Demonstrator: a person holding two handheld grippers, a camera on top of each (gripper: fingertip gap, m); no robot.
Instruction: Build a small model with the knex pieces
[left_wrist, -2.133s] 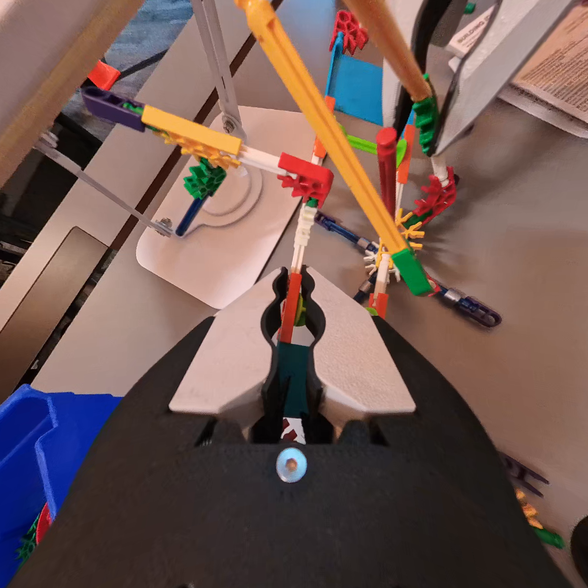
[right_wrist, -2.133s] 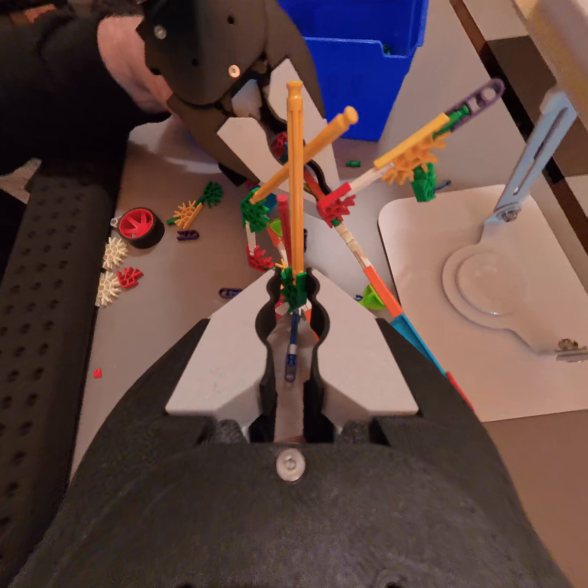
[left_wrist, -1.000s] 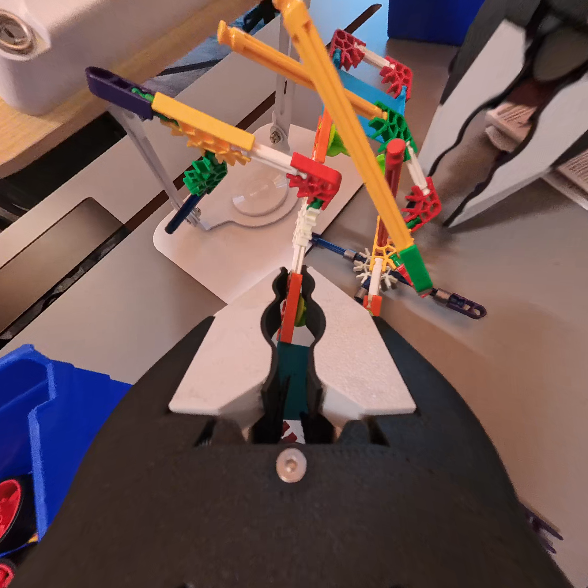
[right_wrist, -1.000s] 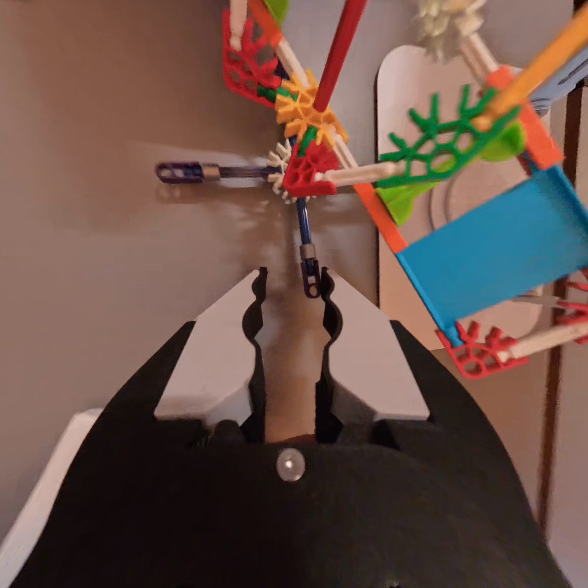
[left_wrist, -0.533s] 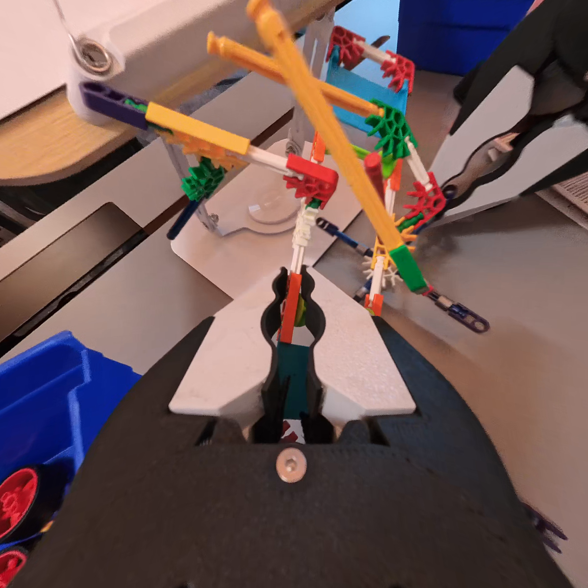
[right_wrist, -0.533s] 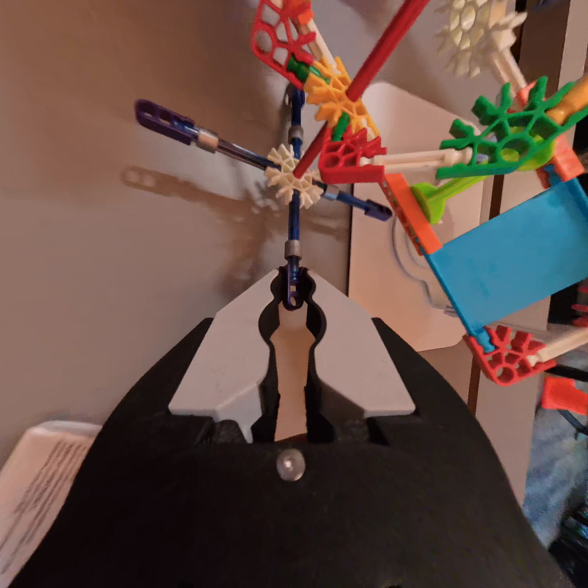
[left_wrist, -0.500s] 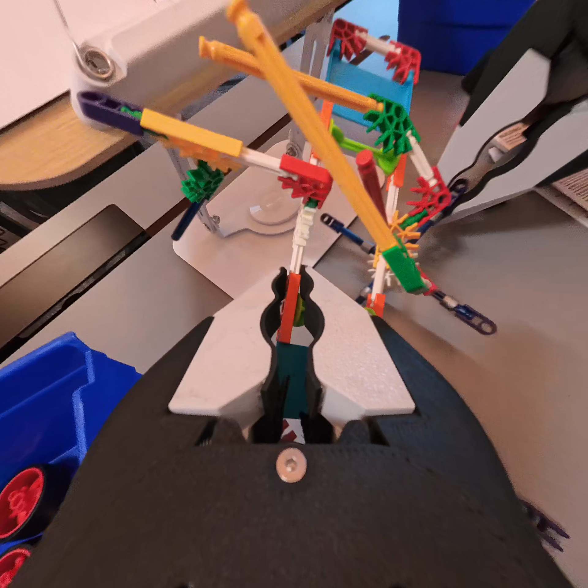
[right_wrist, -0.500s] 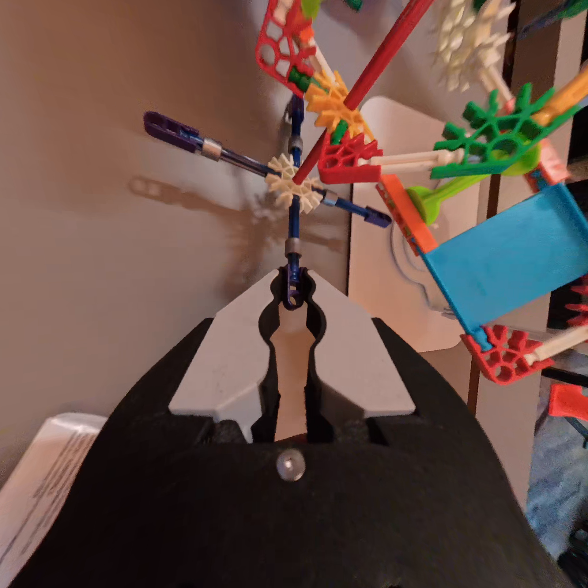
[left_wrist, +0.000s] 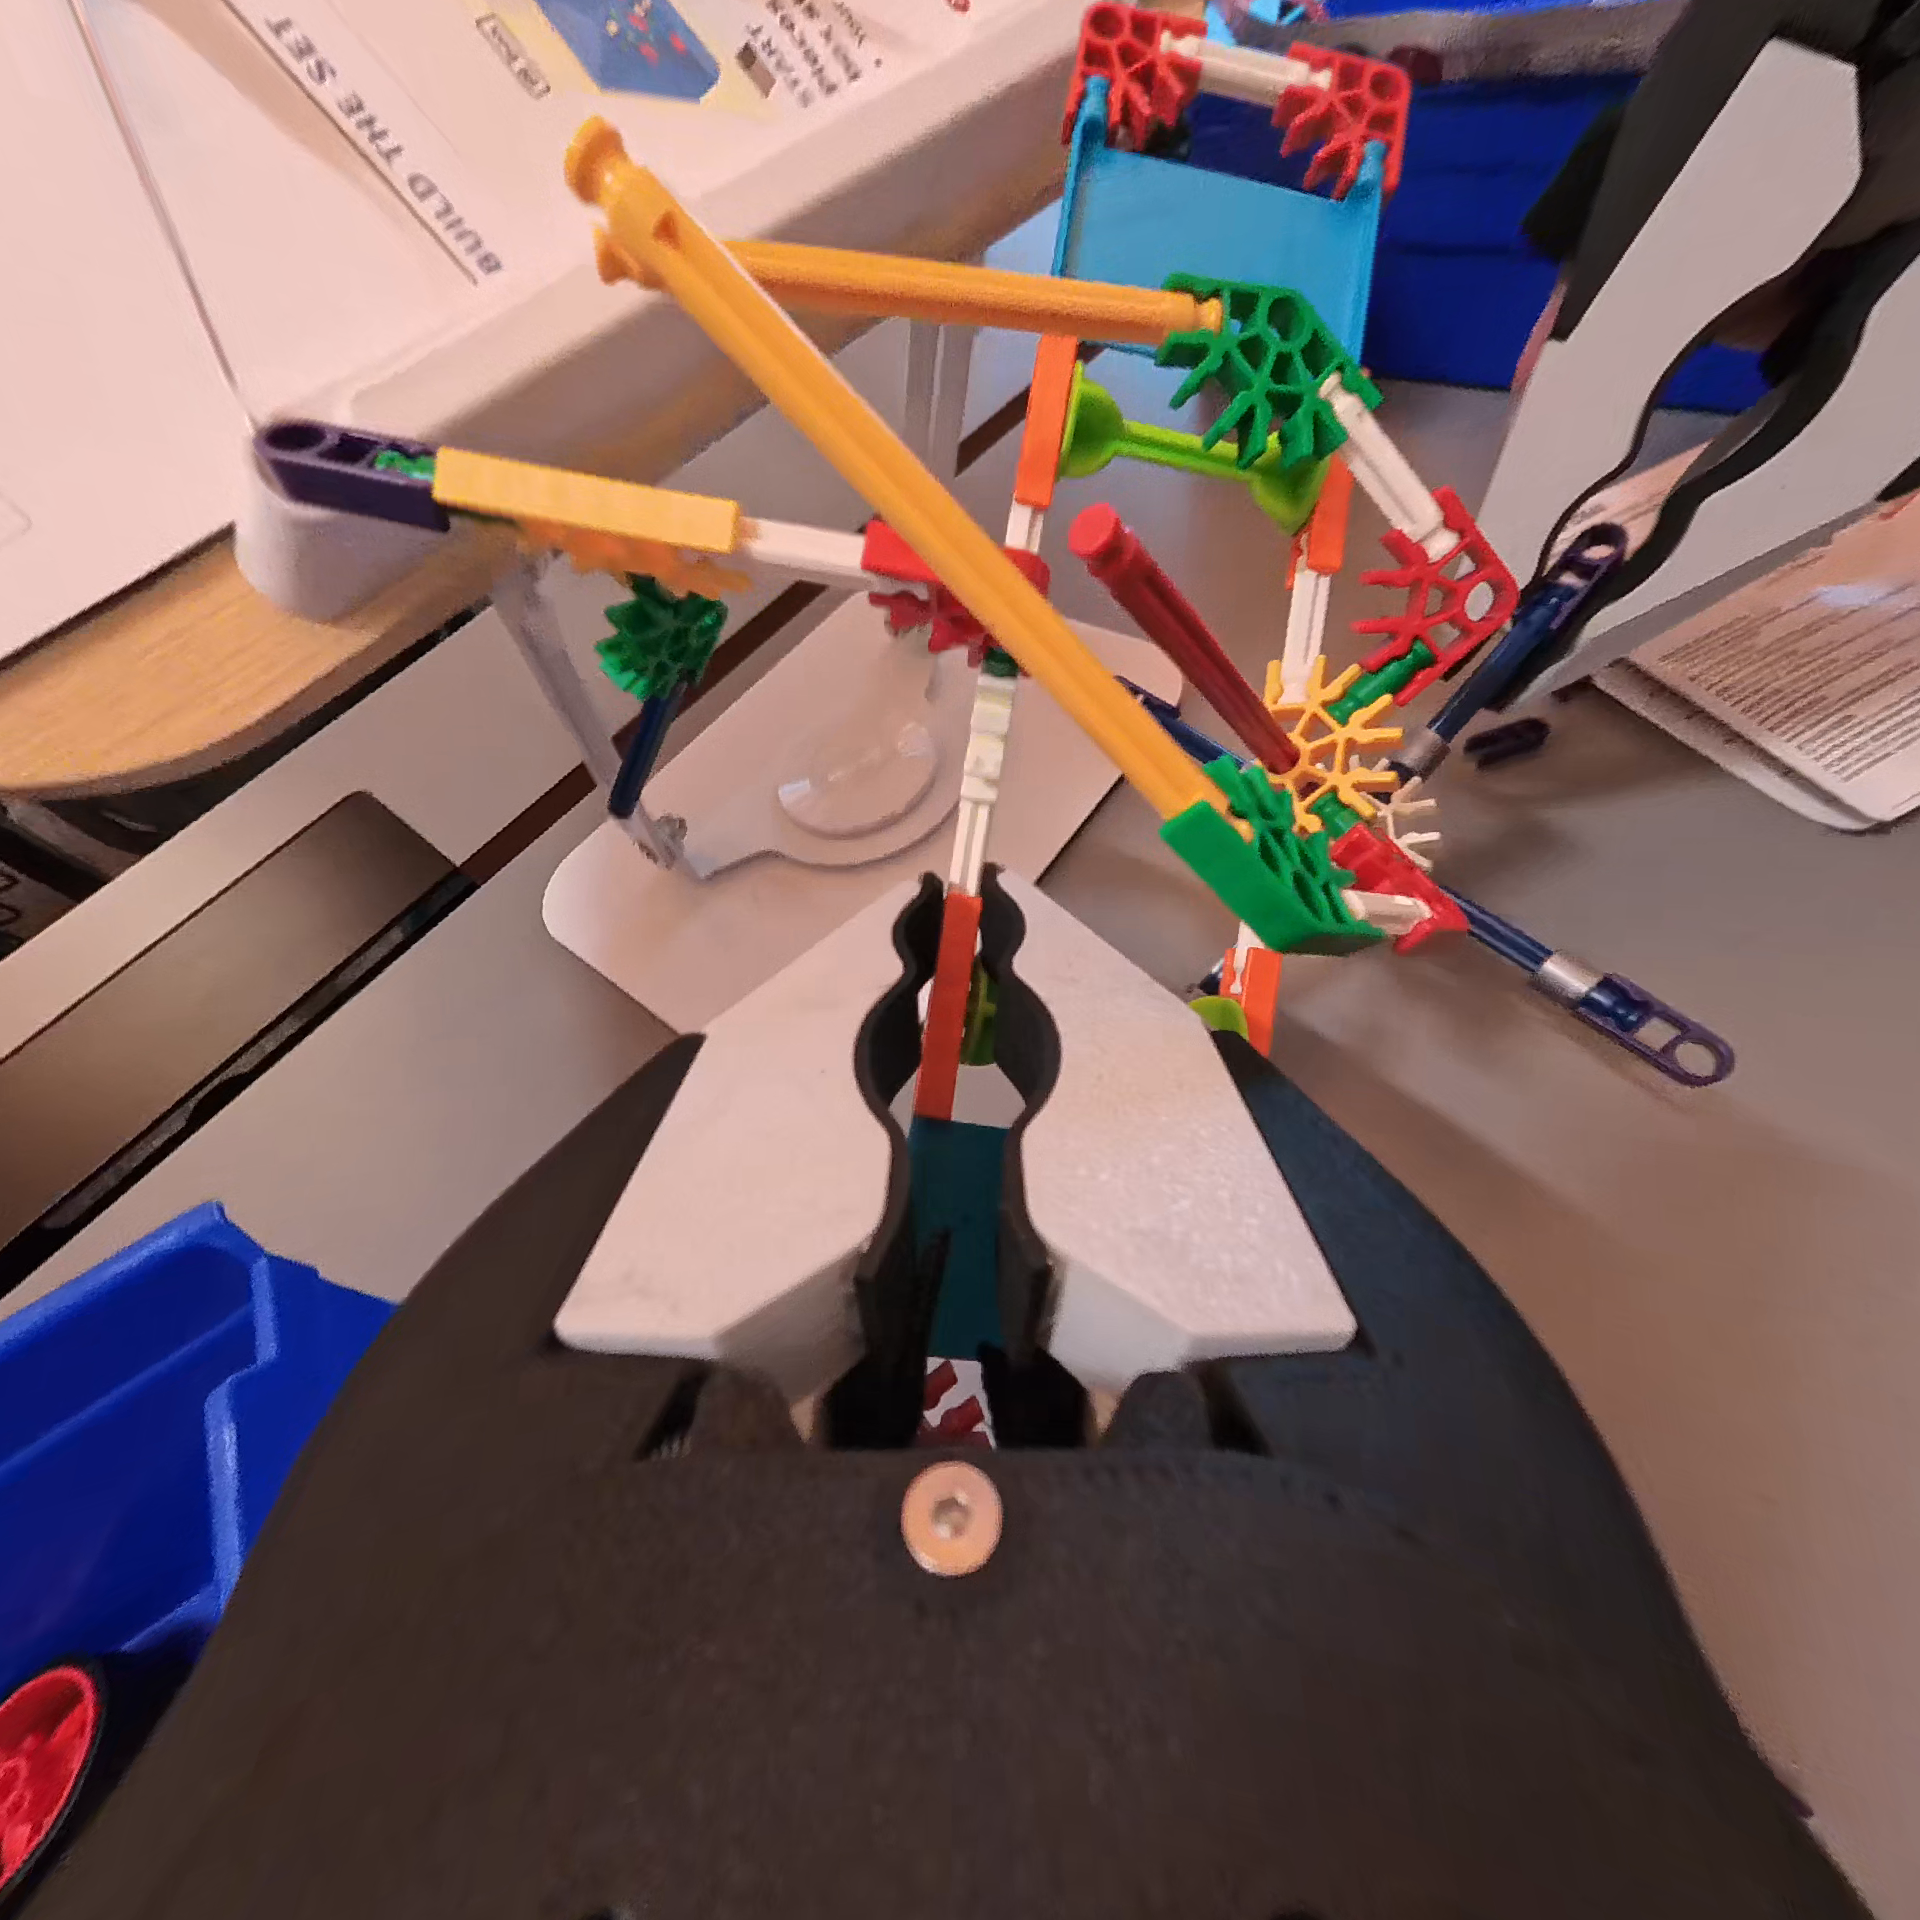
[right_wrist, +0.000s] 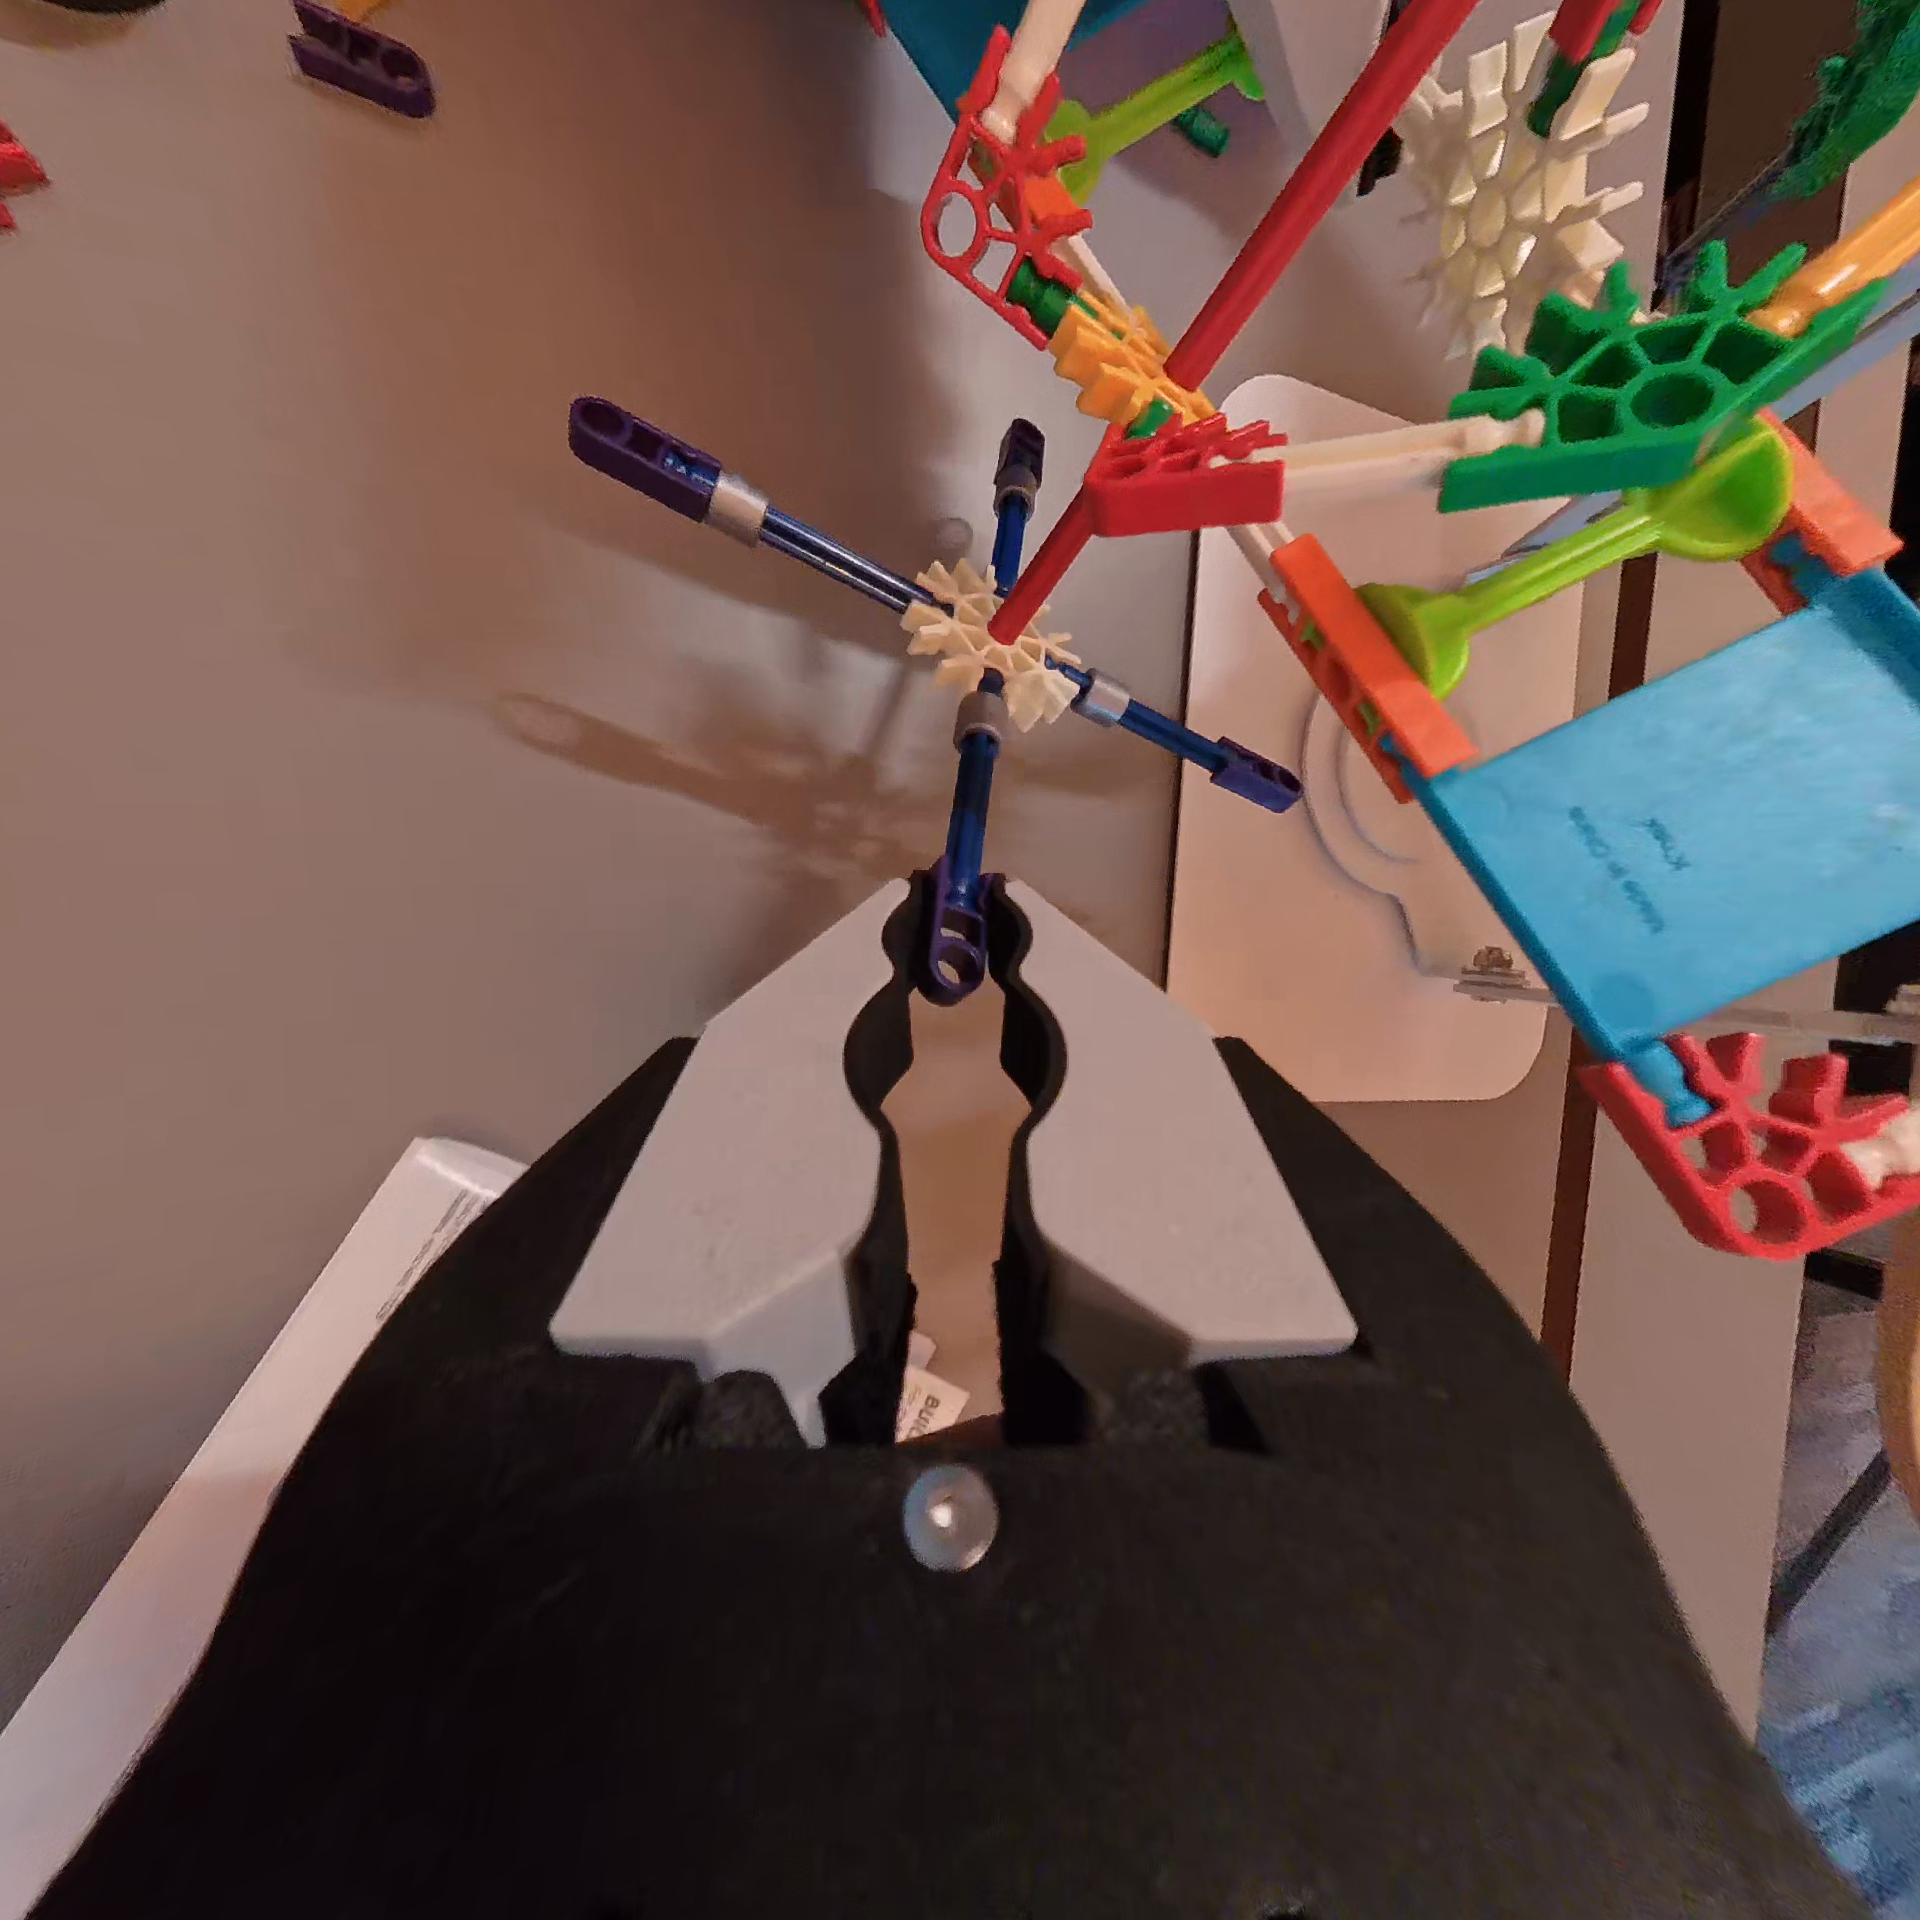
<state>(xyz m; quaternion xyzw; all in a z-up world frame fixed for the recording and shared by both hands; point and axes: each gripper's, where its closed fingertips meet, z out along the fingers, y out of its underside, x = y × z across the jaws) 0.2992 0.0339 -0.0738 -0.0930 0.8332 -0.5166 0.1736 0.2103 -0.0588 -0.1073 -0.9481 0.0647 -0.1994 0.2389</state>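
Orange strut (left_wrist: 948, 997) clamped by left tongs (left_wrist: 961, 904); printed box (left_wrist: 312, 208) behind.

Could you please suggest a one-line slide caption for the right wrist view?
Right gripper shut on the purple clip of a blue rod radiating from a white snowflake connector in a multicoloured construction-toy model.

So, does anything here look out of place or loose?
Yes: a purple clip and a red piece lie loose on the table, apart from the model.
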